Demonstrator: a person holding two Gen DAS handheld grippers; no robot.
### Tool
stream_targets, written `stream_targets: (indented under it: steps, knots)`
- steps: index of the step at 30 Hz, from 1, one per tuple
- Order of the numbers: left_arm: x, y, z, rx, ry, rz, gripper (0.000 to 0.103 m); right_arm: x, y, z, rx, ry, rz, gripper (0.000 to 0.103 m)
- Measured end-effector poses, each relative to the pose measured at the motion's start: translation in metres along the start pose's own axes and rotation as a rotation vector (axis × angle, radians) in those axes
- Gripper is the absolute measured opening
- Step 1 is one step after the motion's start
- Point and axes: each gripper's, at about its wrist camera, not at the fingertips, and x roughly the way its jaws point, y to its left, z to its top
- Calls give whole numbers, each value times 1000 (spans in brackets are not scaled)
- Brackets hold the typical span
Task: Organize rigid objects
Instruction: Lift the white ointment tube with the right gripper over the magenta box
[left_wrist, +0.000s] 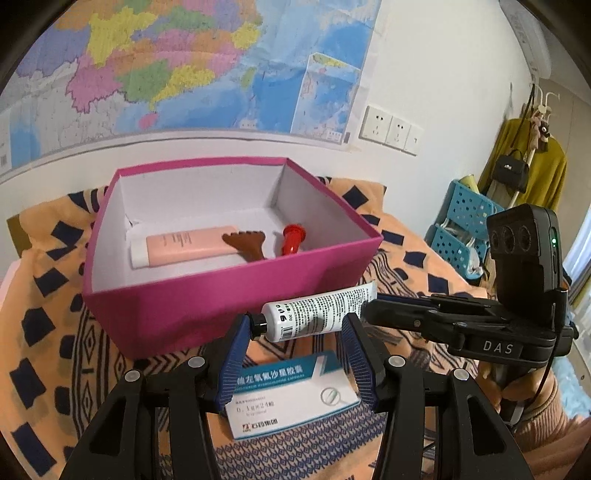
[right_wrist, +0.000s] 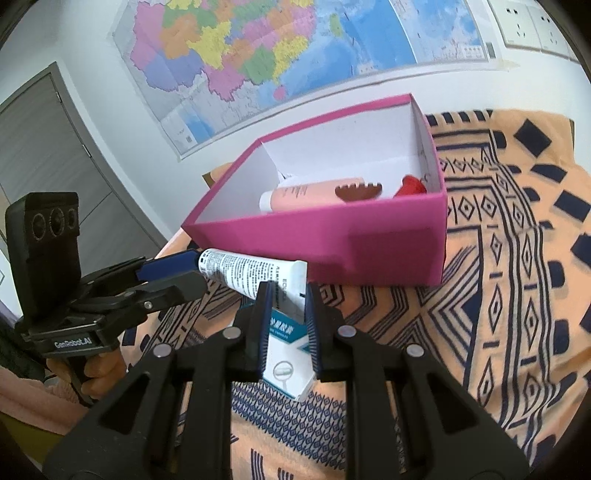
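A white printed tube (left_wrist: 317, 310) with a black cap hangs in the air in front of the pink box (left_wrist: 221, 295). My right gripper (right_wrist: 287, 295) is shut on the tube's flat crimped end (right_wrist: 291, 284). My left gripper (left_wrist: 295, 332) is open, its jaws on either side of the tube near the cap end. A white and teal medicine carton (left_wrist: 291, 395) lies on the cloth below both grippers. Inside the box lie a pink tube (left_wrist: 188, 245), a brown comb-like scraper (left_wrist: 247, 242) and a red piece (left_wrist: 293, 238).
An orange cloth with dark blue patterns (right_wrist: 517, 295) covers the table. A wall map (left_wrist: 184, 66) hangs behind the box. Blue perforated baskets (left_wrist: 461, 229) and a coat rack stand at the right.
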Motion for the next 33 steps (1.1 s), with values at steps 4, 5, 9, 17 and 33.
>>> stream_targets:
  steps: [4,5,9,17,33]
  knots:
    - [-1,-1,6,0,-17,-5,52,-3,-1,7,-9,-17,0,21]
    - [-1,-1,7,4,-21,-2,52,-3,-1,9,-10,-20,2,21]
    - [-1,-2,12,9,-31,2,52,-6,0,15,-24,-41,0,21]
    - [2,-5,27,20,-56,13,52,-10,0,36,-56,-80,-12,21]
    - [26,-2,48,10,-46,35,52,-2,-16,58,-55,-95,-19,21]
